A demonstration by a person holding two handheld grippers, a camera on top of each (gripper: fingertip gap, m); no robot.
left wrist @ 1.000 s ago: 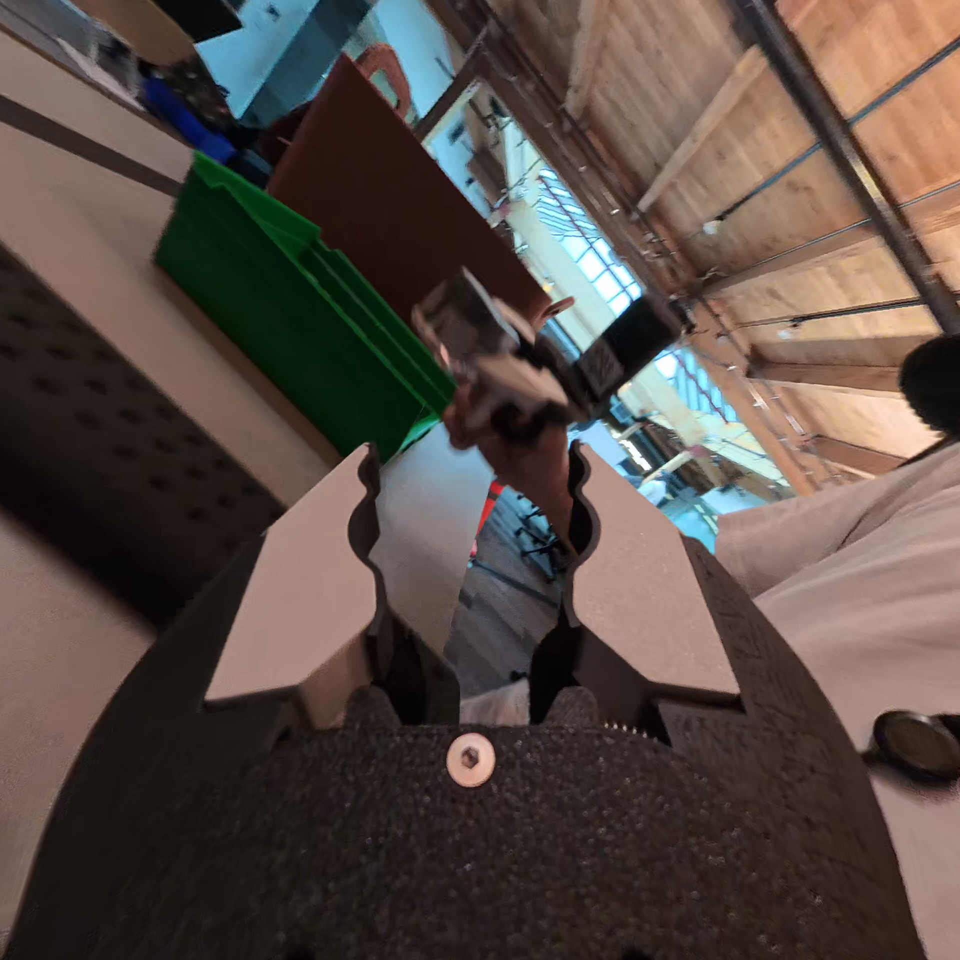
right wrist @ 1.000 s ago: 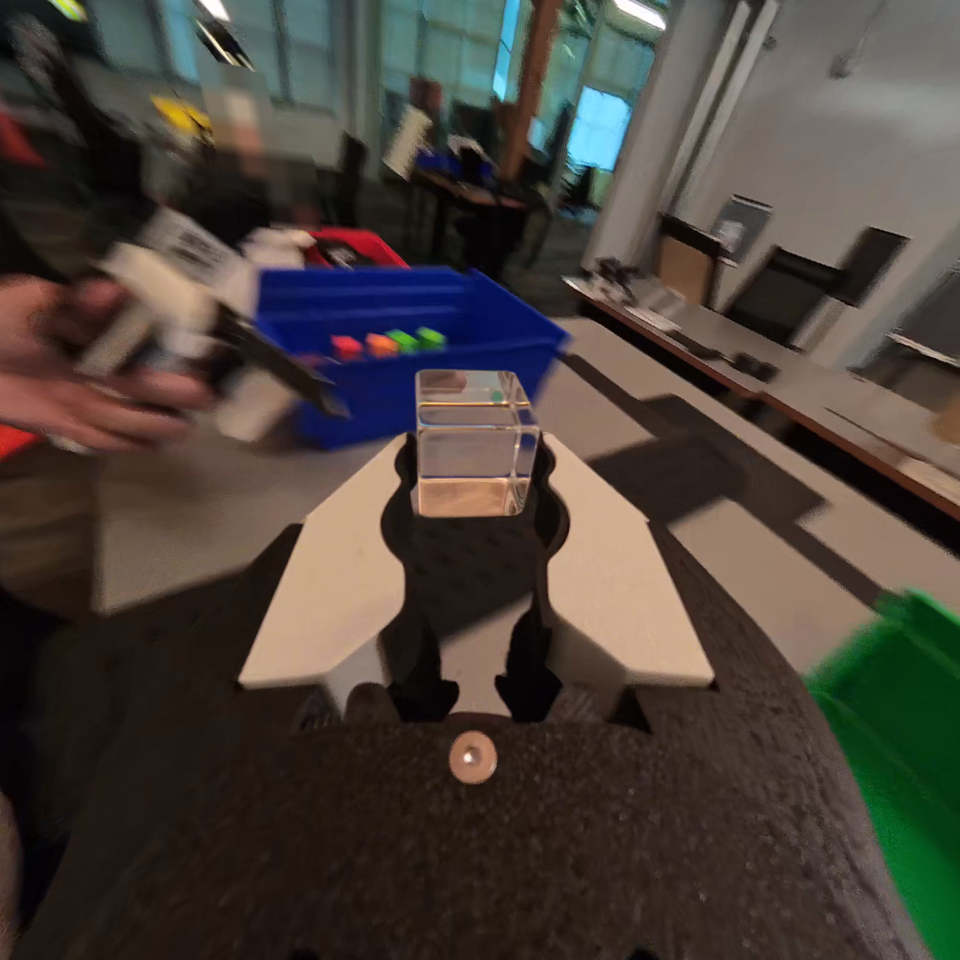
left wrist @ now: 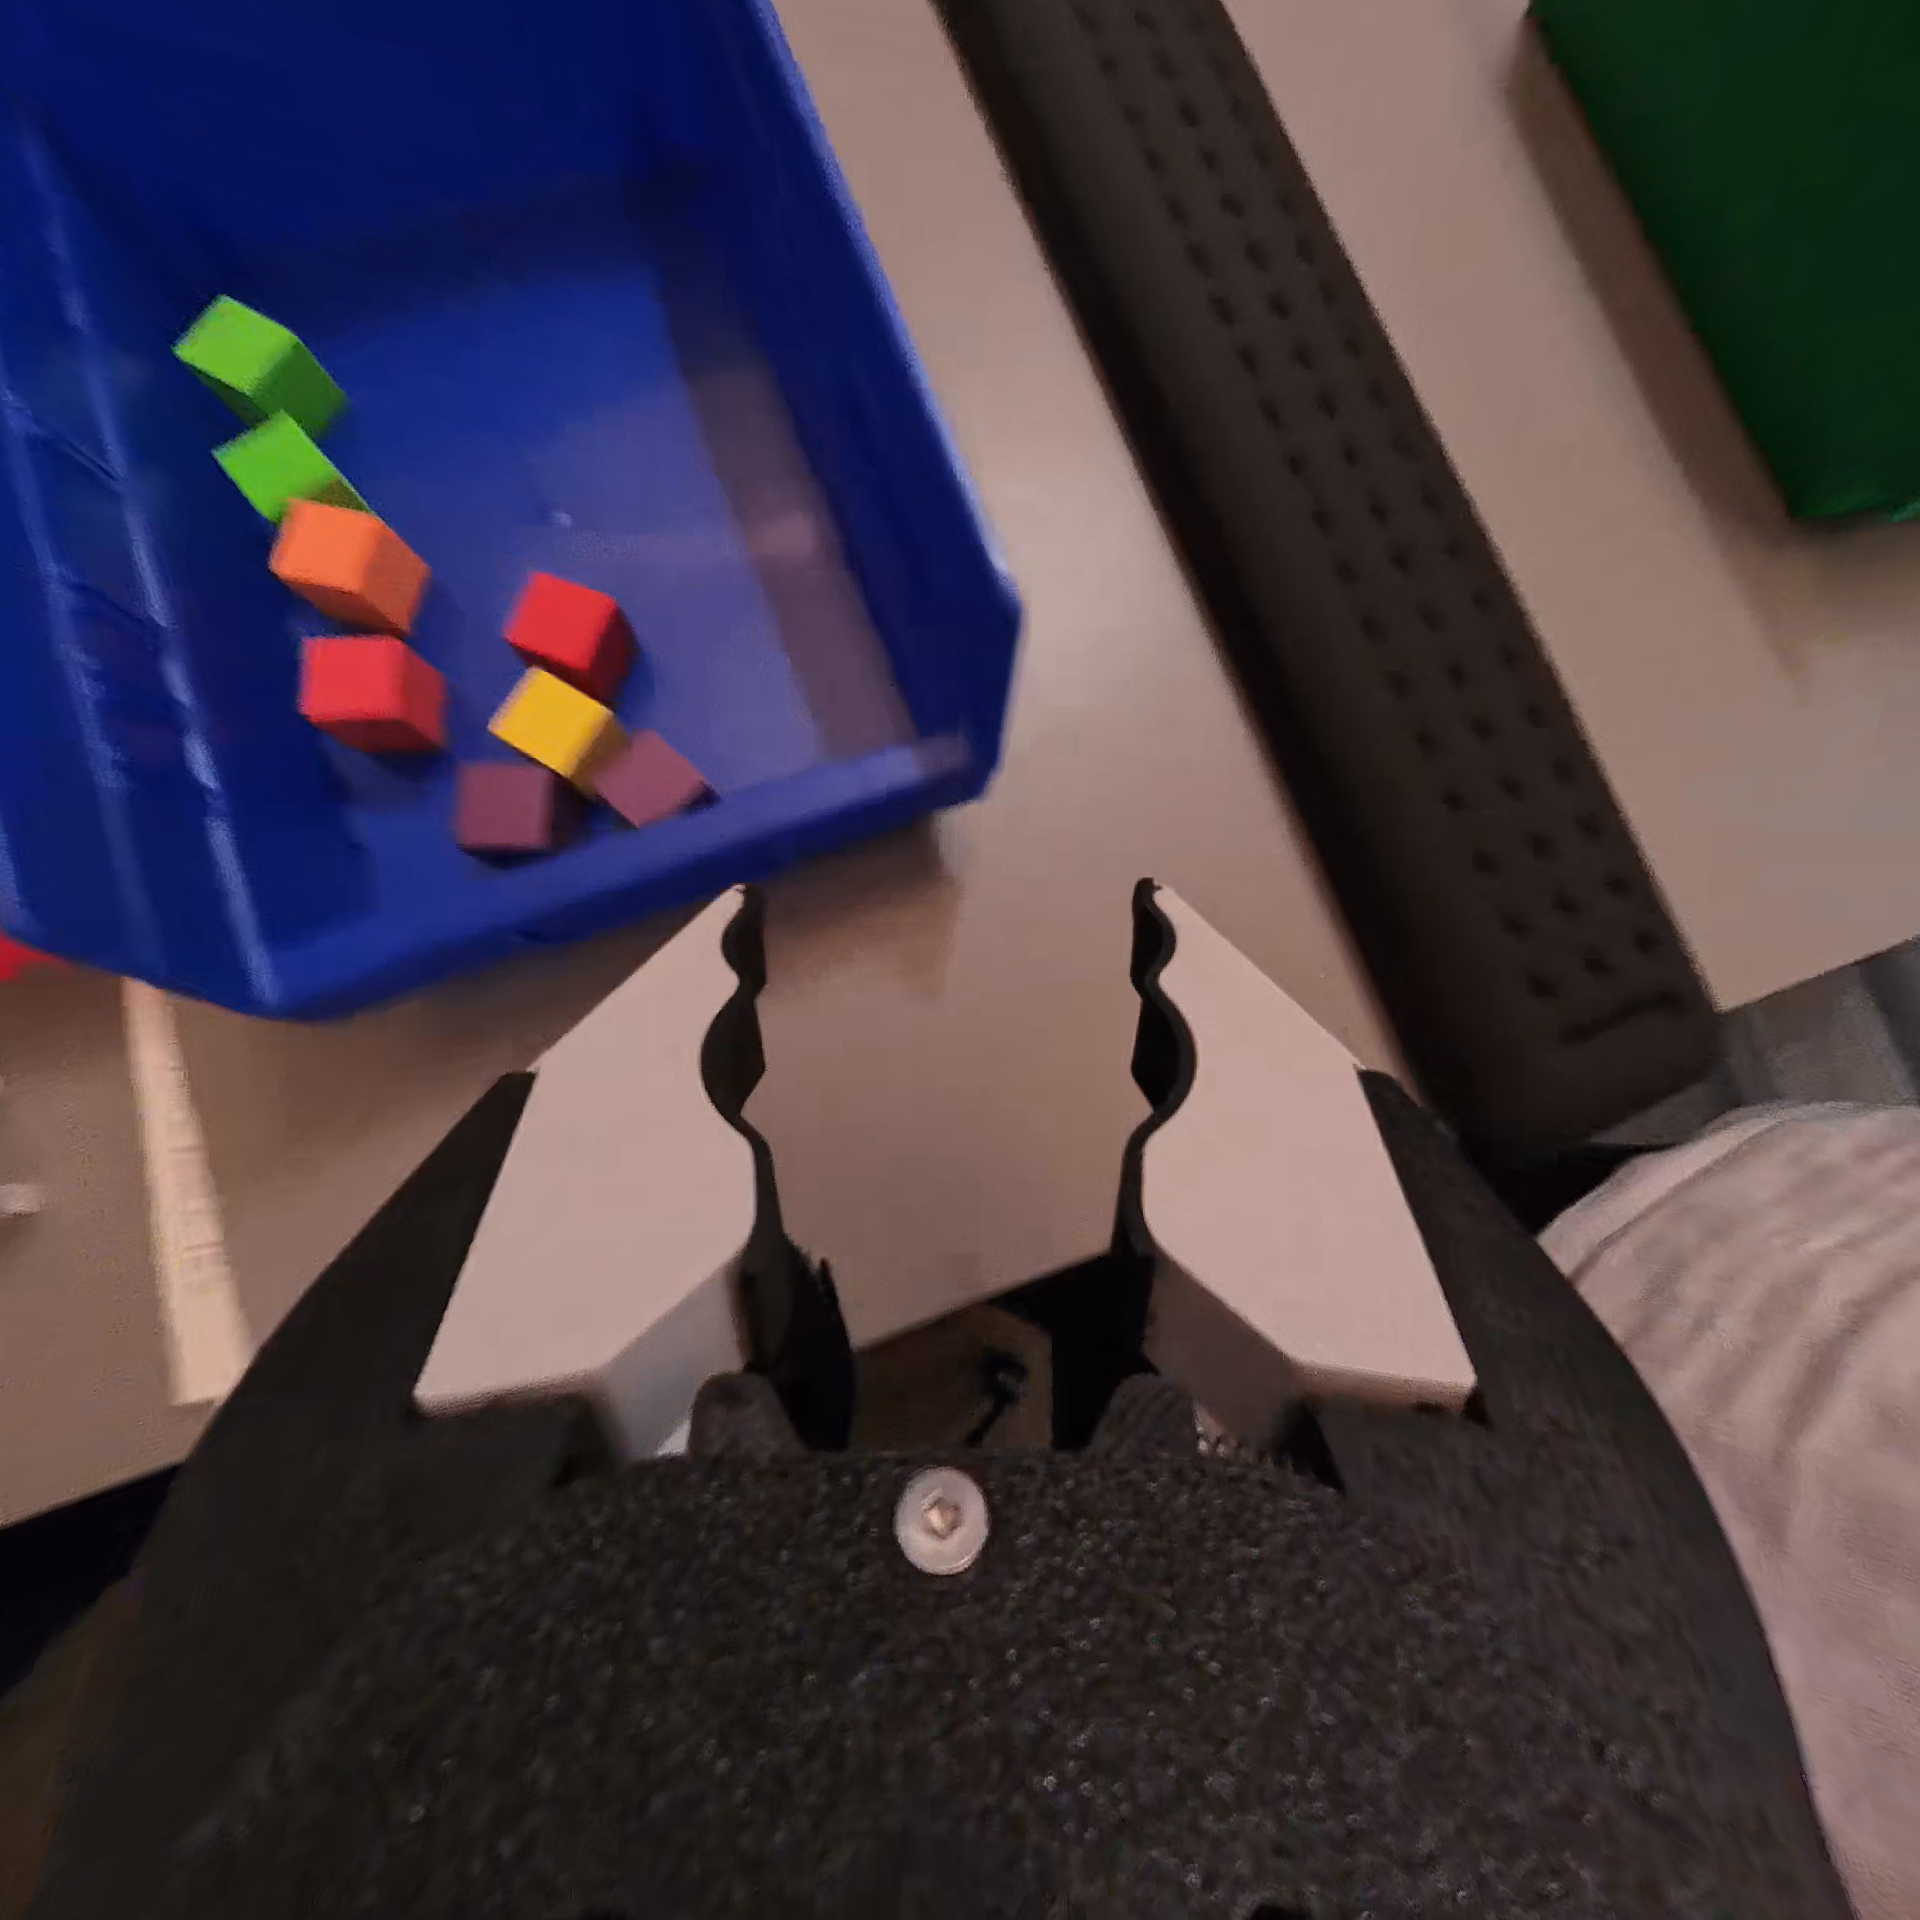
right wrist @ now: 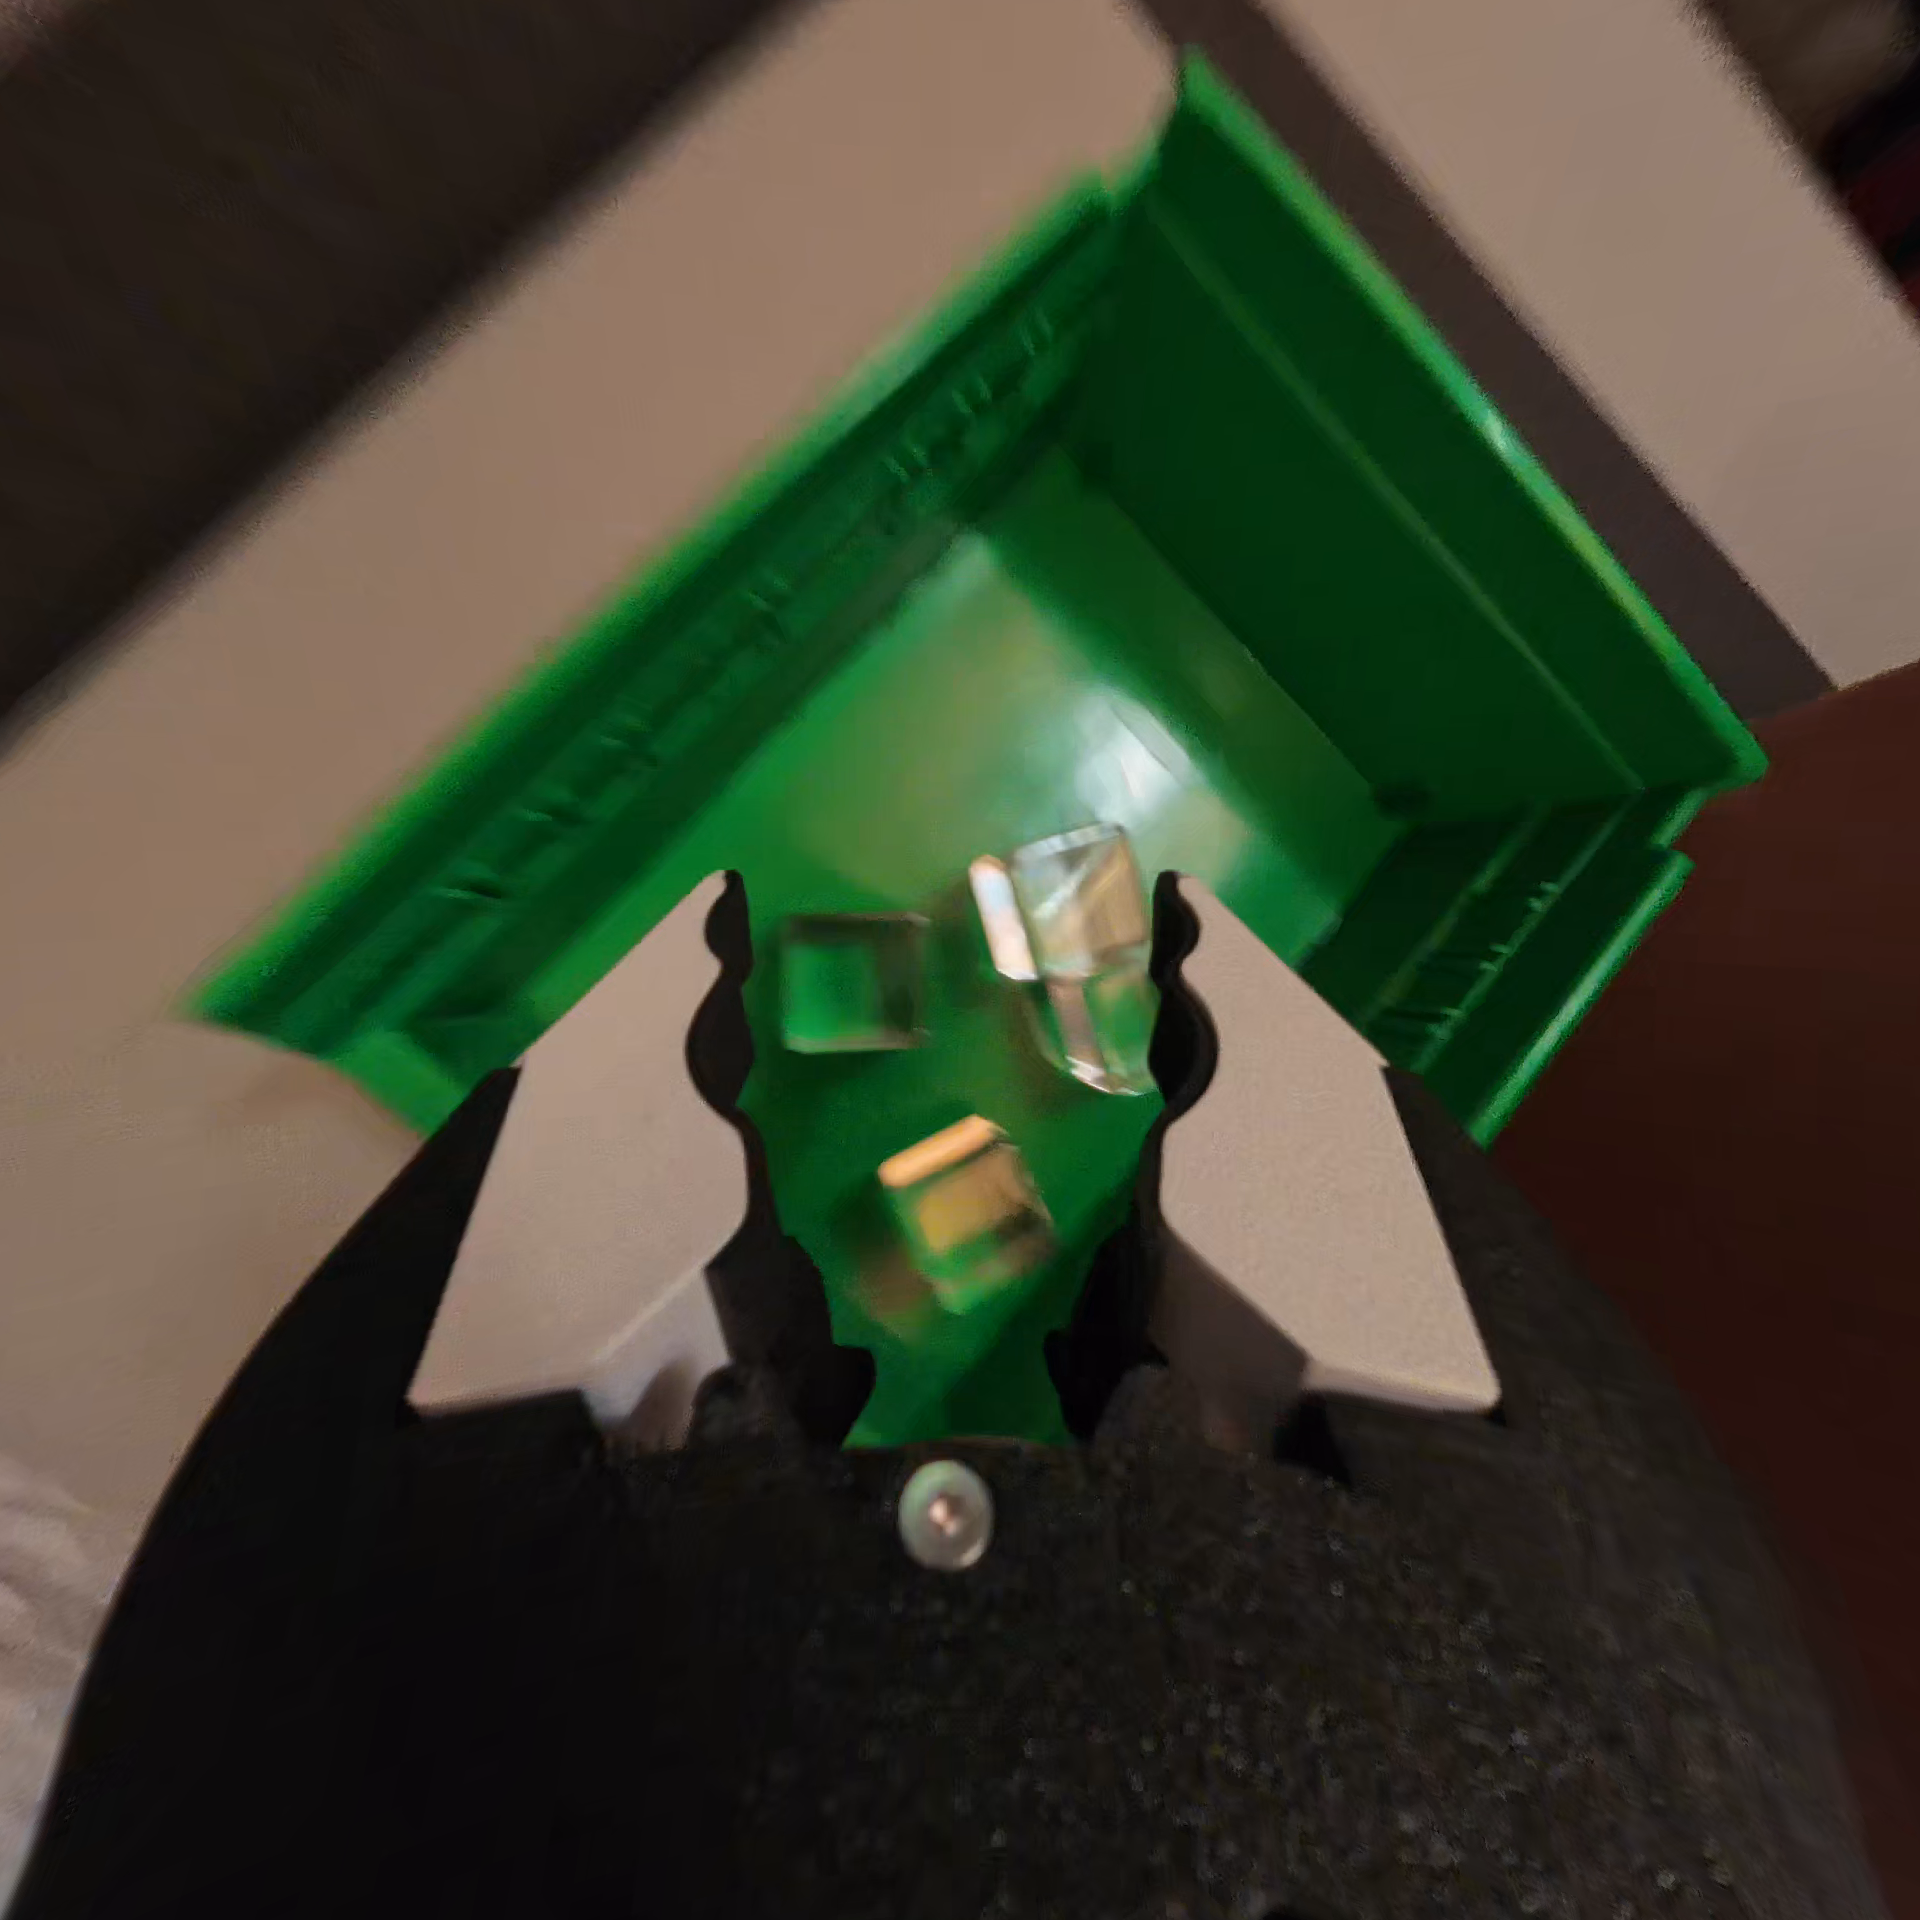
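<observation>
Here, your left gripper [left wrist: 940, 904] has its jaws spread wide with nothing between them, only bare beige worktop [left wrist: 1091, 582] showing in the gap. Just beside its left fingertip sits the near corner of a blue bin [left wrist: 914, 540]; whether they touch cannot be told. Inside the bin, nearest you, lie two purple cubes [left wrist: 509, 805], with a yellow cube [left wrist: 556, 722] resting against them. Beyond those are two red cubes [left wrist: 369, 691], apart from each other, then an orange cube [left wrist: 348, 566], and farthest back two green cubes [left wrist: 260, 364], one touching the orange. To the right of the bin a long black perforated pad [left wrist: 1351, 540] runs across the worktop, and past it a green bin's corner shows at the view's upper right edge. Pale grey fabric [left wrist: 1745, 1351] lies at the lower right.

Your right gripper [right wrist: 945, 904] is likewise released, jaws apart, hanging over the inside of a green bin [right wrist: 1351, 468]. Three clear cubes show against the green floor between the fingers: the nearest clear cube [right wrist: 961, 1205] low in the gap, a second [right wrist: 852, 982] toward the left finger, a third [right wrist: 1081, 956] close against the right finger. That third one looks tilted; motion blur hides whether it touches the finger or the floor. The bin stands on the same beige worktop.
</observation>
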